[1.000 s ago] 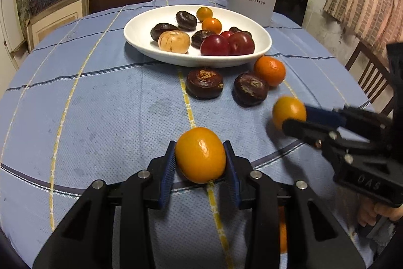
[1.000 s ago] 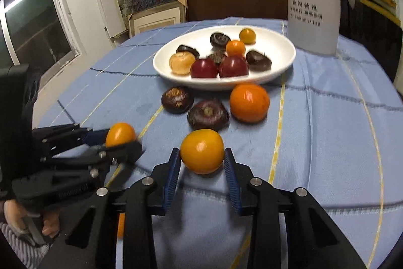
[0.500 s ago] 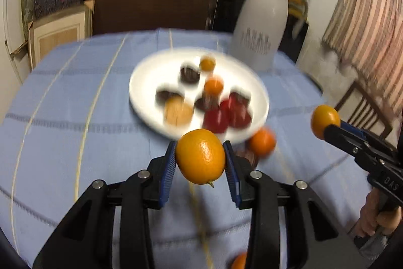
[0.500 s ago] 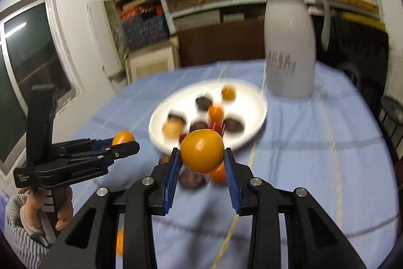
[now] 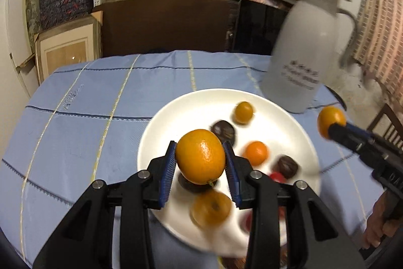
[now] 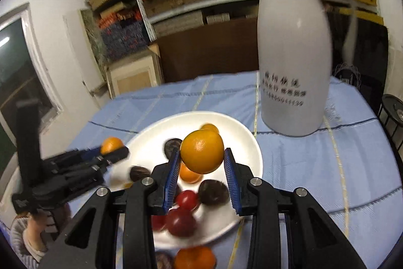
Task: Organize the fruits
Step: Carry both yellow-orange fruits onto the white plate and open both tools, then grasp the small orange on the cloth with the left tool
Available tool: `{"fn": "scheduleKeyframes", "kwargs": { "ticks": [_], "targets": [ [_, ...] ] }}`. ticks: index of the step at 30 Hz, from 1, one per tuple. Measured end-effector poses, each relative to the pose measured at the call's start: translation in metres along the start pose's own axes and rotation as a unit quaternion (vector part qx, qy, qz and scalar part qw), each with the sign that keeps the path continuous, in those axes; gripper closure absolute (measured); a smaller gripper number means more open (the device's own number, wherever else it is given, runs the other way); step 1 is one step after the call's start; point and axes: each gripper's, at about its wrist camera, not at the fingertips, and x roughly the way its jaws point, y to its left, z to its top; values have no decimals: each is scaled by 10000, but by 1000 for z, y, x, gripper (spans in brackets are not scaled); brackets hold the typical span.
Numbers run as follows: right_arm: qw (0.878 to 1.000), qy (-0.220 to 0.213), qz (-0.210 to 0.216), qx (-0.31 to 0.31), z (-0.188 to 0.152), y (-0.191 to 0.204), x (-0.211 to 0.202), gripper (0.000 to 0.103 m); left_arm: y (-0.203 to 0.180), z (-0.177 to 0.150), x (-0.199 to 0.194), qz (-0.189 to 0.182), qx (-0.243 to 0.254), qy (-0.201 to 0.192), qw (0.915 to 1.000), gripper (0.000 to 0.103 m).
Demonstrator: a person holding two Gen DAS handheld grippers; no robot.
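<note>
Left gripper (image 5: 200,158) clenched on an orange (image 5: 200,155), right gripper (image 6: 202,158) on another orange (image 6: 202,151), both held above the white plate (image 5: 161,127). Plate's near rim is hidden behind fingers; its fruit is motion-blurred. The jug (image 6: 292,54) stands beyond the far rim.

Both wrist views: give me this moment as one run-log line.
left tongs: shut on orange | right tongs: shut on orange | both over white plate | stage: carrying, not released
</note>
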Motion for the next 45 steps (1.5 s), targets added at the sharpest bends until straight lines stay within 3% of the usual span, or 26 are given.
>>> {"fn": "scheduleKeyframes", "kwargs": {
  "ticks": [6, 8, 9, 10, 13, 18, 22, 25, 32, 36, 40, 45],
  "targets": [
    [9990, 421, -43, 149, -8, -12, 56, 67, 17, 1, 47, -123, -136, 407, 9990, 66],
    [9980, 580, -23, 251, -13, -17, 65, 65, 17, -4, 50, -64, -138, 420, 9990, 50],
    [9975, 598, -5, 365, -17, -21, 66, 65, 17, -5, 50, 40, -146, 396, 9991, 36],
    [9973, 560, 24, 468, -17, -23, 62, 65, 19, -6, 46, 98, -174, 330, 9993, 31],
    [9975, 174, 181, 661, -6, -25, 31, 65, 22, -7, 30, 16, -275, 200, 9994, 31],
    [9970, -511, 282, 509, 7, -6, -34, 50, 18, -19, -22, 155, -385, -231, 9989, 15],
    [9977, -549, 327, 237, -10, 15, -61, 47, 7, -42, -57, 243, -326, -397, 9984, 13],
    [9987, -441, 250, 107, -43, 22, -68, 47, 1, -71, -75, 444, -315, -460, 9975, 12],
    [9991, 329, 2, 255, -122, 6, -71, 46, -3, -132, -100, 538, -380, -256, 9975, 11],
    [9993, 135, -40, 356, -135, 5, -90, 36, -13, -148, -113, 704, -207, -363, 9966, 9],
    [9992, 142, -69, 375, -142, 5, -95, 35, -24, -161, -124, 860, -6, -425, 9954, 9],
    [9993, 251, -88, 260, -149, 9, -93, 31, -32, -168, -136, 798, 128, -526, 9953, 5]
  ]
}}
